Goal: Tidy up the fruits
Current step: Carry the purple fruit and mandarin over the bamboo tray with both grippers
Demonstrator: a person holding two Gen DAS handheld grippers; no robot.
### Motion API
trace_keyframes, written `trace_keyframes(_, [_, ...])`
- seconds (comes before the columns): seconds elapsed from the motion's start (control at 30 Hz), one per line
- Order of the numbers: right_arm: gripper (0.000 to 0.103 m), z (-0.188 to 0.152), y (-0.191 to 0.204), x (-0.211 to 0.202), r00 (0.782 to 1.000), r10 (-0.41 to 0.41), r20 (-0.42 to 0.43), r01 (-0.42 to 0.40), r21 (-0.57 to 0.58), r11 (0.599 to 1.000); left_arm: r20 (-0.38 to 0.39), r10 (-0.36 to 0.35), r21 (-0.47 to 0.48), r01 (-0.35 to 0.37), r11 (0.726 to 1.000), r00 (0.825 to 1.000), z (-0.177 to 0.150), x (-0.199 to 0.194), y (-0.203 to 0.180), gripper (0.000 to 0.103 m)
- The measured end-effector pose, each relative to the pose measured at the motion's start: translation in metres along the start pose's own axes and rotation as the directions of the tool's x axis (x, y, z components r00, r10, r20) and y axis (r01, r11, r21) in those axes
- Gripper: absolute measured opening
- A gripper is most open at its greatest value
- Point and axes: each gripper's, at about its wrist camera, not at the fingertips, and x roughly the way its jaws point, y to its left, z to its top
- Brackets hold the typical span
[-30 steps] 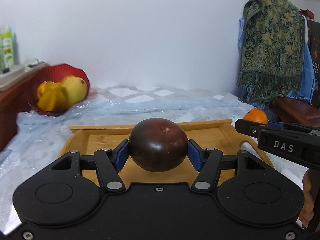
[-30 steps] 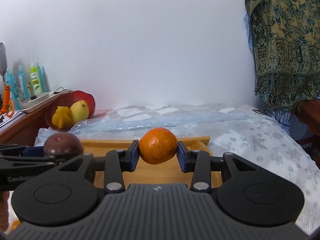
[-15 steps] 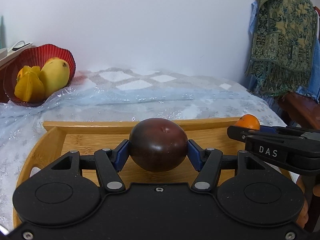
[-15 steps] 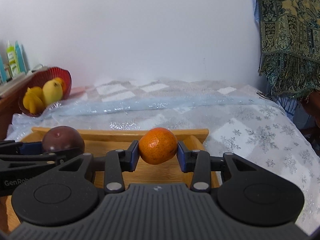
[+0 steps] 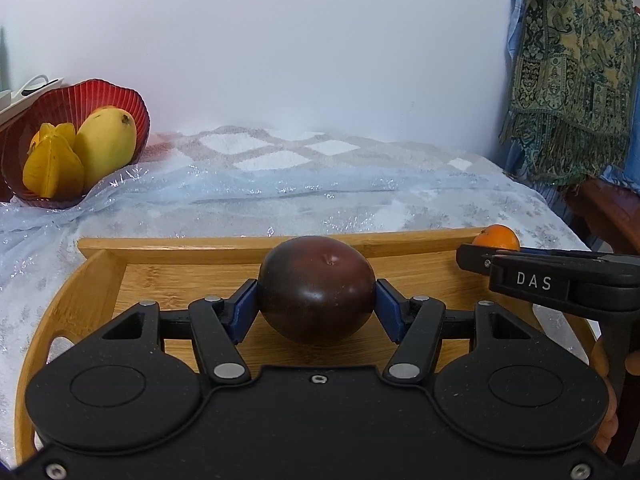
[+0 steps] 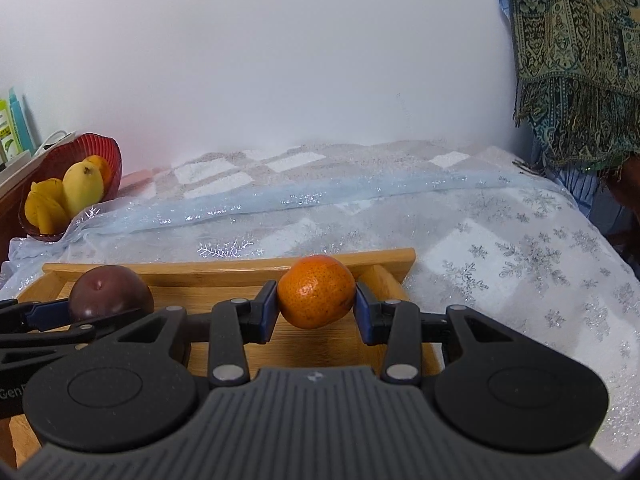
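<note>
My left gripper (image 5: pixel 317 304) is shut on a dark purple round fruit (image 5: pixel 317 288) and holds it over the wooden tray (image 5: pixel 100 280). My right gripper (image 6: pixel 316 300) is shut on an orange mandarin (image 6: pixel 316 296) over the tray's right end (image 6: pixel 392 258). The purple fruit (image 6: pixel 108 292) shows at the left in the right wrist view. The mandarin (image 5: pixel 497 237) shows at the right in the left wrist view. A red bowl (image 5: pixel 52 100) at the far left holds a yellow mango (image 5: pixel 105 144) and a starfruit (image 5: pixel 52 166).
The tray lies on a table under a shiny snowflake cloth (image 6: pixel 520 248). A patterned green shawl (image 5: pixel 572 72) hangs at the right. Bottles (image 6: pixel 12 128) stand on a wooden shelf at the far left. A white wall is behind.
Both grippers have moved lower and closer over the tray, each still holding its fruit. The bowl now sits farther left in the right wrist view.
</note>
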Motion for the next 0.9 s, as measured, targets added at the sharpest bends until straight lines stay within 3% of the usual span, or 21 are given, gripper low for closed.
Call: trace_keyframes(0.9, [0.045, -0.002, 0.004, 0.012, 1.0, 0.003, -0.019, -0.004, -0.022, 1.0, -0.013, 0.004, 0.014, -0.003, 1.0, 1.0, 0.0, 0.007, -0.001, 0.06])
